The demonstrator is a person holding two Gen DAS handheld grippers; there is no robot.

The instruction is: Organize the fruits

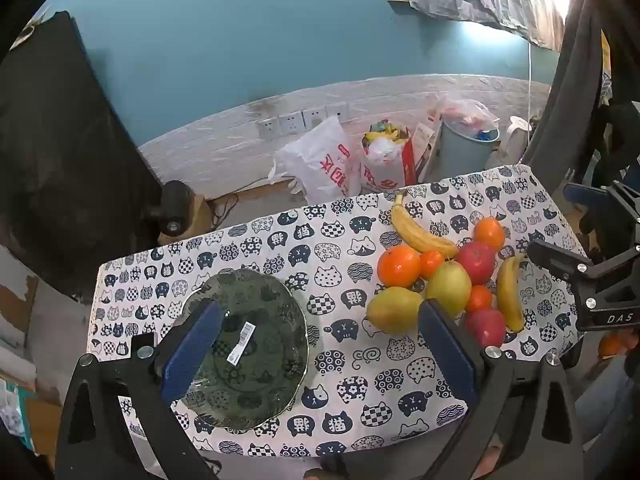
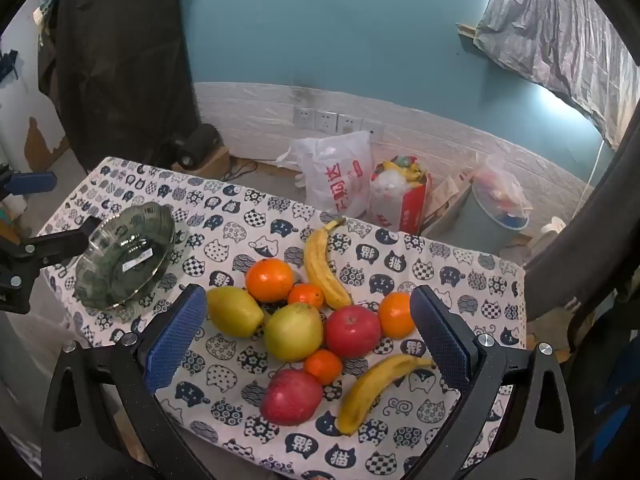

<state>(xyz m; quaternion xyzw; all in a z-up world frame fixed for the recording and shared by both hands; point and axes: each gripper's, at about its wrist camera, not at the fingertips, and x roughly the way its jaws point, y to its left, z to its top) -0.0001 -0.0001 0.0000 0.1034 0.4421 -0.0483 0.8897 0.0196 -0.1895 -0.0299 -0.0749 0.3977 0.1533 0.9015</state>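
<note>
Hovering right hand-held gripper (image 2: 308, 330), fruits (image 2: 320, 320) beneath

White plastic bag (image 2: 338, 172), grey bin (image 2: 486, 222), wall sockets (image 2: 336, 120), cat-print tablecloth (image 2: 248, 216)

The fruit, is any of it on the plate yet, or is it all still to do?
Nothing is done yet. The green glass plate holds no fruit. Nothing is in hand: the left gripper and the right gripper are both open. All of it is left: two bananas, two apples, two pears and the oranges lie in a heap on the cat-print cloth.
</note>
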